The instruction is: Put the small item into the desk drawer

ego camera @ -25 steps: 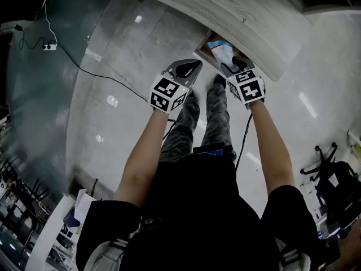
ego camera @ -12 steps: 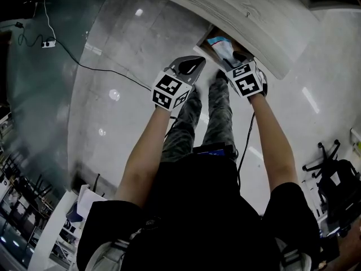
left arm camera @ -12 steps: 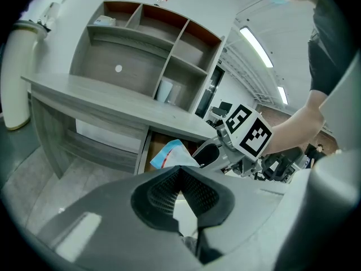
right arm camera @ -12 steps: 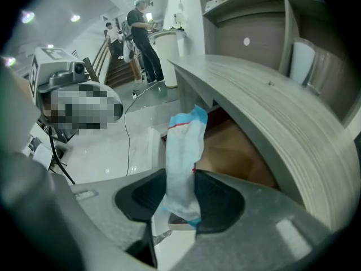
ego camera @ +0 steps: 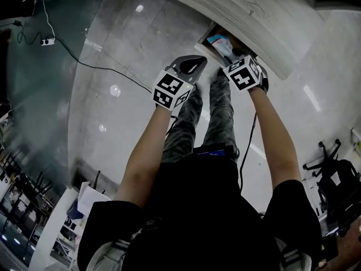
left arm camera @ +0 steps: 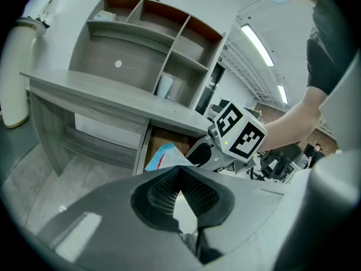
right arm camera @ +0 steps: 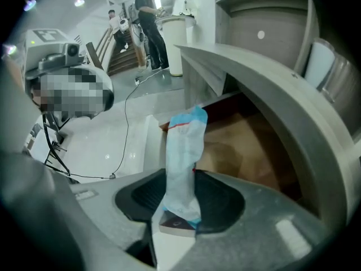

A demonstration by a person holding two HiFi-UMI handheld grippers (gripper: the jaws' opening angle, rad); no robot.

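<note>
While both arms reach forward and down, nearly straight, the left arm (ego camera: 144, 145) ends in the left tool (ego camera: 190, 66), which is held over the floor and short of the desk front. Its jaws meet at the tips with nothing between them. The marker cube faces up toward the head camera.

To its right, the right arm (ego camera: 276, 140) carries the right tool (ego camera: 241, 66) to the mouth of the open drawer (ego camera: 210, 43). The jaws are clamped on the lower end of a blue-and-white packet (right arm camera: 183, 151). The packet stands upright from the jaws, and its top is at the drawer's front edge with the brown interior behind it. Contact with the drawer bottom cannot be confirmed.

The drawer hangs directly under the grey wood-grain tabletop (left arm camera: 101, 92). A shelf unit (left arm camera: 141, 38) with several open compartments stands on that tabletop.

The floor (ego camera: 113, 49) is pale, polished and marked by ceiling-light reflections. At far left a black cable (ego camera: 96, 68) runs across it to a white power strip (ego camera: 48, 40). A black office chair (ego camera: 333, 179) stands at far right. In the right gripper view a person (right arm camera: 149, 16) stands at a white counter in the background.
</note>
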